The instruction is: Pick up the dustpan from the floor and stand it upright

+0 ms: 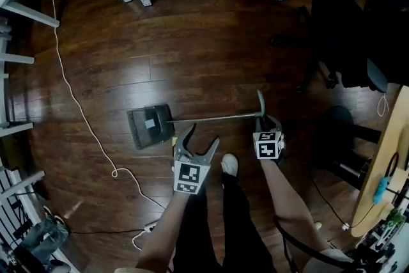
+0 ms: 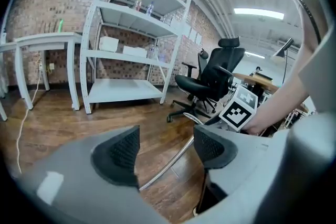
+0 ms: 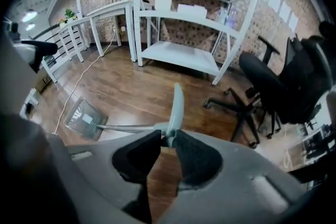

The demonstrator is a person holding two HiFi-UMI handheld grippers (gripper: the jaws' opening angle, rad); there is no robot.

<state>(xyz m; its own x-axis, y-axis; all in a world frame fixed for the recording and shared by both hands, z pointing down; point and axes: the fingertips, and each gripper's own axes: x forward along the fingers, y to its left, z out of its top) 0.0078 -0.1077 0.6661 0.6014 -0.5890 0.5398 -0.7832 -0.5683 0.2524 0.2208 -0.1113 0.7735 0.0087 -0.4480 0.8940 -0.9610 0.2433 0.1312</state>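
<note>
Dustpan (image 1: pixel 150 126) handle tight in right gripper (image 3: pixel 167 136); left gripper (image 2: pixel 165 141) spread, empty, near the shaft

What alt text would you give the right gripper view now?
The right tool grips the dustpan by its pale handle, the metal shaft stretching left. Behind: wood floor, white shelving, a black office chair.

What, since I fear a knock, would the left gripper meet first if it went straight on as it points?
Probably the dustpan's metal pole, seen just beyond the gap of the open left gripper. Depth is unclear, so it might pass over it and reach the wooden floor.
</note>
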